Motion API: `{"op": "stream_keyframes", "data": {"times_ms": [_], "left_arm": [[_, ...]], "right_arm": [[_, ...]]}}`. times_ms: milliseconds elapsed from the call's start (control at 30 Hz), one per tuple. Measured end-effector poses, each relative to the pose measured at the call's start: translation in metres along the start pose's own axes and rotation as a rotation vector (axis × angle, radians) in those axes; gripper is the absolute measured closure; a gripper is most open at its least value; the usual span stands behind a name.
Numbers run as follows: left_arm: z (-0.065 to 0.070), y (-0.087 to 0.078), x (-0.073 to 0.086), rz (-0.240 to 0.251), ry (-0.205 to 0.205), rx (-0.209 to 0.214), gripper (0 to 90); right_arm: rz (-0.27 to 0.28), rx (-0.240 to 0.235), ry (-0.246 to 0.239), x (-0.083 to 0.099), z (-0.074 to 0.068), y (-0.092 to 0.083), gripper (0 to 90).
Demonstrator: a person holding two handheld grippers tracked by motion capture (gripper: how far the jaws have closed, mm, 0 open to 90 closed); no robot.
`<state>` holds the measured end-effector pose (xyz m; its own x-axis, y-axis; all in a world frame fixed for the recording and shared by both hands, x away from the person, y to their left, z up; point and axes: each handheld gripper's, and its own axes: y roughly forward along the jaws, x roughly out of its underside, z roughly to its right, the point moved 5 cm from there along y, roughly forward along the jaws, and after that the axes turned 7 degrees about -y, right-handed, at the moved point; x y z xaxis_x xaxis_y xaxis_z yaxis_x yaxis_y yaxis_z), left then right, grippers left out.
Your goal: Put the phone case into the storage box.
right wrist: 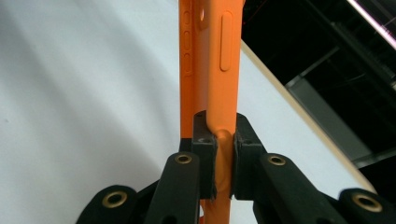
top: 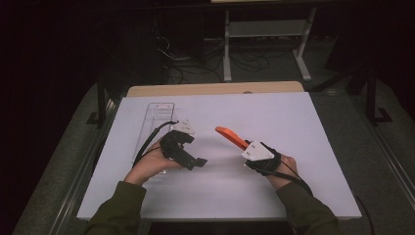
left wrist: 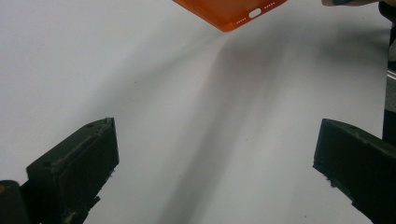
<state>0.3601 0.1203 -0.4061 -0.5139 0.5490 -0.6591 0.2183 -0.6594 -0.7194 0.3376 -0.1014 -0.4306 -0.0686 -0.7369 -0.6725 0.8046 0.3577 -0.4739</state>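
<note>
Worktop [top: 303, 196]: white sheet, my hands working near its middle.

Clear tray [top: 155, 125]: long, empty-looking, by the left edge, behind my left gripper [top: 192, 160].

Left gripper: jaws wide apart, nothing between them, low over bare worktop.

Orange phone case [top: 232, 137]: lifted off the worktop near centre, pinched at one end by my right gripper [right wrist: 223, 154], jaws closed hard enough to dent the soft rim.

Handling note: I judge the pinch small; keep the case edge-on, bring the left jaws to its free end before moving it.
</note>
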Motion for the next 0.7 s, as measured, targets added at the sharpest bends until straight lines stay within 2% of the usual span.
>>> {"op": "stream_keyframes", "data": {"times_ms": [100,300,400,567,667,700], "left_arm": [[0.0,0.001,0.0,0.005,-0.002,-0.008,0.0],[0.0,-0.001,-0.001,0.012,-0.005,-0.012,0.0],[0.001,-0.001,-0.001,0.02,-0.006,-0.017,0.0],[-0.001,0.0,-0.001,0.034,-0.023,-0.028,0.0],[-0.002,0.001,-0.001,0.038,-0.028,-0.036,0.0],[-0.003,0.0,-0.001,0.028,-0.017,-0.041,0.0]], "right_arm": [[0.004,-0.025,0.073,0.0,0.001,0.0,81.1],[0.0,-0.059,0.163,0.002,0.004,0.001,81.1],[0.007,-0.092,0.235,0.003,0.007,0.001,81.1],[0.021,-0.131,0.324,0.006,0.012,0.003,81.2],[0.016,-0.164,0.397,0.009,0.013,0.003,81.2],[0.018,-0.17,0.436,0.008,0.013,0.002,81.2]]}}
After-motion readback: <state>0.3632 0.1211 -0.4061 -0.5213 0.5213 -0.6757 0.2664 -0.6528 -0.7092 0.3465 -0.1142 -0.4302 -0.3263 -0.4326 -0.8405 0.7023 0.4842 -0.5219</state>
